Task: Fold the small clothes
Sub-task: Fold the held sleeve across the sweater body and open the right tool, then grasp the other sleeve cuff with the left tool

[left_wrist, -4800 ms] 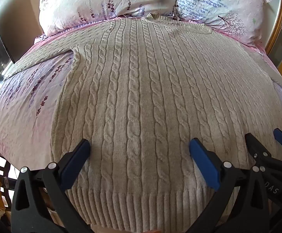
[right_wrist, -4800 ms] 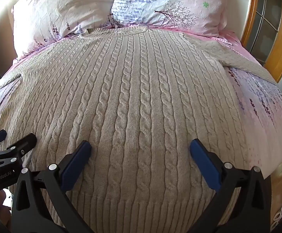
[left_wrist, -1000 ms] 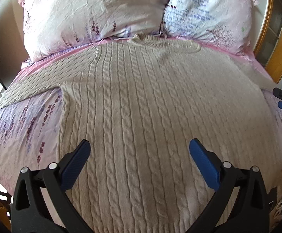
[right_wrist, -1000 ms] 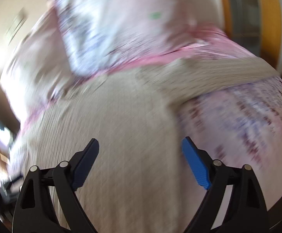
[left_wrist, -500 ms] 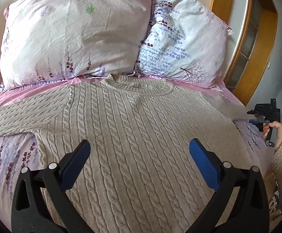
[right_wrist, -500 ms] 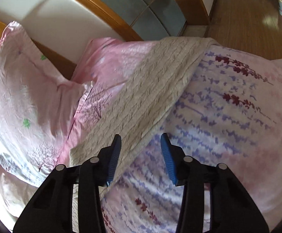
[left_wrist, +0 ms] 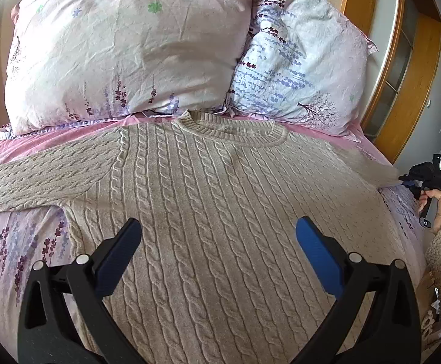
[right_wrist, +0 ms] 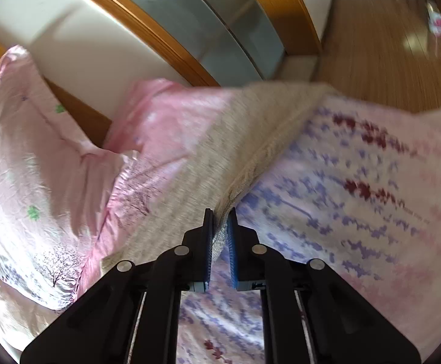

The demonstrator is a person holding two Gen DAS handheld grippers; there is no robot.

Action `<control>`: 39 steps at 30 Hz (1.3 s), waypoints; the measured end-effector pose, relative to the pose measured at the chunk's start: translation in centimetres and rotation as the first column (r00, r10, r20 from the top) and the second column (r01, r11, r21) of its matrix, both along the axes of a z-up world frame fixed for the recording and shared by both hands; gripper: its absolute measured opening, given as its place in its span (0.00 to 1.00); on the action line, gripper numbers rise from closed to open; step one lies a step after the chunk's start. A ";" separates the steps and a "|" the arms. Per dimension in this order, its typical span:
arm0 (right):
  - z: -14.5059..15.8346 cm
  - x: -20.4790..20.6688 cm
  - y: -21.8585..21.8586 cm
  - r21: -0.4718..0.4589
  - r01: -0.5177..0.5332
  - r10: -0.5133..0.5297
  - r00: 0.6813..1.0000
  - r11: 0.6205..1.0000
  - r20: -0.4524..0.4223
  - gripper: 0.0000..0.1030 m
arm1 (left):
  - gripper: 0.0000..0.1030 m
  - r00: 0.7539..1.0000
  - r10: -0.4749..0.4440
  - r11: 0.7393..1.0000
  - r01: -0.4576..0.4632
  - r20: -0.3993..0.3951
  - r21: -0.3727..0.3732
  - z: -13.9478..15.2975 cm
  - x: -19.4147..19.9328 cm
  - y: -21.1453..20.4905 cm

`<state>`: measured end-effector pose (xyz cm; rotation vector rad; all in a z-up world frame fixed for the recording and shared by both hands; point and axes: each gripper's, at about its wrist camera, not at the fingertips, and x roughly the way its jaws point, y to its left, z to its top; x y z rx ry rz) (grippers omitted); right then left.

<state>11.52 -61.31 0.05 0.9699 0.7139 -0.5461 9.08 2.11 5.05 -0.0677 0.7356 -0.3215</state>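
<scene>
Right tool [right_wrist: 220, 212] now pinched on sweater [left_wrist: 220, 212] sleeve, left tool [left_wrist: 217, 233] wide, hovering above sweater body

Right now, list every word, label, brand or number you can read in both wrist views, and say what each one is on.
None can be read.
Left gripper: no marking shows on its open jaws or frame.
Right gripper, shut on the sweater sleeve: no marking in its own view; too small to read in the left wrist view.
Pillows and bedsheet: floral print only, no lettering.
</scene>
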 end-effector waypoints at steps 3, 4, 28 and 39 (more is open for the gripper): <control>3.2 0.8 1.6 -0.120 -0.049 0.056 0.997 0.992 0.050 0.09 | 0.98 1.000 0.029 1.000 -0.029 -0.003 0.009 0.0 0.1 0.4; 4.1 1.1 2.3 -0.152 -0.069 0.080 0.995 0.986 0.066 0.09 | 0.98 0.999 0.033 0.999 -0.033 -0.004 0.007 -0.1 0.2 0.5; 2.5 7.5 24.4 0.079 -0.703 0.692 0.710 0.707 0.131 0.37 | 0.98 0.998 -0.001 0.975 -0.013 -0.063 -0.220 1.2 2.4 3.0; 0.3 5.7 14.1 0.371 -0.341 0.300 0.940 0.864 0.164 0.45 | 0.98 0.995 -0.030 0.971 0.005 -0.100 -0.240 1.0 4.5 2.3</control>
